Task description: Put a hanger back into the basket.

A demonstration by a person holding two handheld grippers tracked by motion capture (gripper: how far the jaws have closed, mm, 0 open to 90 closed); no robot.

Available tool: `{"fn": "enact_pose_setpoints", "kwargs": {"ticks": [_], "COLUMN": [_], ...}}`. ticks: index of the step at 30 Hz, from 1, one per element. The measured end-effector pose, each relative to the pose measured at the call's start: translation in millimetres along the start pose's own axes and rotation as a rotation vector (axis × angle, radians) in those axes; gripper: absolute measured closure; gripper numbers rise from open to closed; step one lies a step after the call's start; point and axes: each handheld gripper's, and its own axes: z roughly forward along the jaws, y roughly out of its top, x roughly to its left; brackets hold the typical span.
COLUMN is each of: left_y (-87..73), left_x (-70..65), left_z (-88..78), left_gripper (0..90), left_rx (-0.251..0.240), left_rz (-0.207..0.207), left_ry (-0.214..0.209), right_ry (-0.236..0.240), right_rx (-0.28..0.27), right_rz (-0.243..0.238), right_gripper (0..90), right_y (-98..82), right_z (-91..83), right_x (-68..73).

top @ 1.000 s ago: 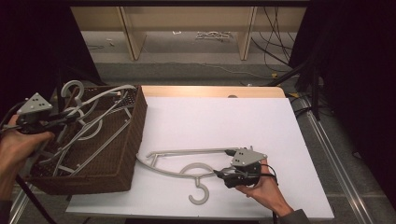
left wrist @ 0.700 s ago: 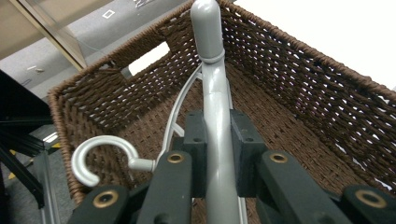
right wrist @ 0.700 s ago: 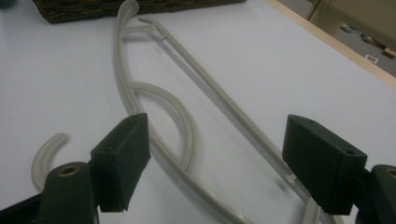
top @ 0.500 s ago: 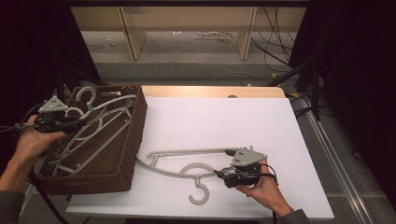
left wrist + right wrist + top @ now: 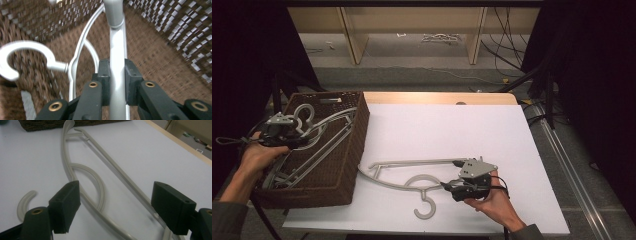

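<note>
Tongs at work on hangers, one pair gripping, one pair spread.

Left tongs (image 5: 117, 82) pinched a grey hanger (image 5: 117, 50) inside the wicker basket (image 5: 354, 145), apparently to lower it among several others; right tongs (image 5: 116, 207) stood spread over one beige hanger (image 5: 412, 172) lying on the bench (image 5: 452, 125), seemingly ready to grasp.

The left gripper (image 5: 287, 134) sat inside the basket (image 5: 349, 165), clamped on a hanger (image 5: 117, 50); another hanger's hook (image 5: 15, 57) lay just to its left. The right gripper (image 5: 452, 186) rested on the table (image 5: 452, 125), well right of the basket, its spread jaws straddling a flat hanger (image 5: 412, 172).
</note>
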Motion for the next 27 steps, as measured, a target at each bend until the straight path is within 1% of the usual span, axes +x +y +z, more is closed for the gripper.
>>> {"fn": "enact_pose_setpoints", "kwargs": {"ticks": [1, 2, 3, 4, 5, 6, 7, 8, 9, 10, 11, 12, 13, 14, 15, 16, 17, 18, 19, 20, 21, 22, 23, 25, 26, 27], "left_y": [-1.7, -2.1, -2.8, -3.3, -3.4, -2.9, -3.9, -4.2, -4.1, -5.5, -5.9, -6.3, -7.1, -6.7, -7.5, -7.9, -7.7, -7.9, -7.4, -7.9, -7.9, -8.9, -9.3, -9.6, -9.9, -10.0], "left_x": [1.5, 4.6, 5.5, 5.0, 4.6, 5.9, 6.1, 7.2, 10.0, 10.0, 11.1, 12.7, 12.9, 15.0, 15.0, 15.4, 17.1, 16.6, 19.6, 17.2, 20.1, 19.6, 18.2, 20.0, 20.1, 21.4], "left_z": [-0.3, -0.1, -0.6, 0.1, 0.0, 0.7, 2.8, 3.0, 5.0, 6.0, 6.8, 7.6, 8.3, 8.0, 8.7, 9.1, 8.2, 8.3, 7.7, 6.8, 7.7, 8.5, 8.4, 9.5, 10.0, 11.5], "left_gripper": [77.2, 76.7, 76.5, 76.1, 75.7, 75.0, 74.0, 73.2, 72.4, 71.3, 70.4, 69.7, 68.8, 67.6, 66.5, 66.0, 65.5, 65.0, 64.3, 64.2, 64.0, 63.8, 63.8, 63.4, 63.3, 62.9], "left_rx": [-0.002, -0.013, -0.006, -0.008, 0.001, -0.001, -0.024, -0.009, -0.018, -0.026, -0.027, -0.029, -0.032, -0.021, -0.028, -0.031, -0.020, -0.017, 0.002, 0.024, 0.027, 0.021, 0.029, 0.031, 0.041, 0.043], "left_rz": [-0.022, -0.004, -0.006, -0.019, -0.039, -0.037, -0.053, -0.066, -0.056, -0.085, -0.103, -0.103, -0.122, -0.113, -0.127, -0.139, -0.128, -0.146, -0.114, -0.135, -0.093, -0.104, -0.128, -0.119, -0.121, -0.108], "left_ry": [-0.002, -0.002, -0.001, 0.005, 0.006, 0.013, 0.035, 0.033, 0.032, 0.047, 0.048, 0.053, 0.057, 0.060, 0.070, 0.070, 0.074, 0.084, 0.084, 0.110, 0.103, 0.106, 0.110, 0.111, 0.117, 0.113], "right_ry": [-0.002, 0.000, 0.001, 0.001, 0.004, 0.003, 0.004, 0.004, 0.003, 0.004, 0.003, 0.003, 0.004, 0.004, 0.001, 0.001, 0.003, 0.000, 0.001, 0.000, -0.001, 0.000, 0.000, 0.000, 0.000, 0.000], "right_rx": [0.000, -0.001, -0.002, 0.000, 0.010, 0.011, 0.010, 0.008, 0.008, 0.011, 0.011, 0.008, 0.007, 0.009, 0.007, 0.010, 0.009, 0.001, 0.001, 0.004, 0.004, 0.002, 0.001, 0.004, 0.004, 0.002], "right_rz": [-0.002, 0.003, 0.004, 0.003, 0.003, 0.004, 0.004, 0.004, 0.005, 0.004, 0.003, 0.003, 0.005, 0.006, 0.005, 0.004, 0.007, 0.009, 0.010, 0.010, 0.010, 0.010, 0.011, 0.010, 0.009, 0.009], "right_gripper": [24.6, 24.6, 24.6, 24.6, 24.6, 24.6, 24.6, 24.6, 24.7, 24.7, 24.8, 24.8, 24.8, 24.8, 24.8, 24.8, 24.8, 24.8, 24.8, 24.8, 24.8, 24.8, 24.7, 24.8, 24.8, 24.8], "right_y": [-0.1, 0.1, 0.2, 0.0, -0.2, -0.3, -0.2, 0.0, -0.1, -0.3, -0.3, -0.1, 0.0, -0.2, -0.6, -0.6, -0.5, -0.6, -0.7, -1.0, -1.1, -0.9, -0.8, -1.0, -1.0, -0.8], "right_z": [0.2, 0.1, 0.1, 0.1, -0.4, -0.4, -0.3, -0.3, -0.3, -0.4, -0.4, -0.4, -0.4, -0.5, 0.0, -0.5, -0.5, 0.1, 0.1, 0.1, 0.1, 0.2, 0.1, 0.2, 0.2, 0.2], "right_x": [-0.1, -0.1, -0.2, -0.3, -0.5, -0.5, -0.7, -0.7, -0.6, -0.4, -0.4, -0.6, -0.7, -0.8, -0.8, -1.0, -1.3, -1.3, -1.4, -1.2, -1.2, -1.3, -1.4, -1.1, -1.1, -1.1]}}
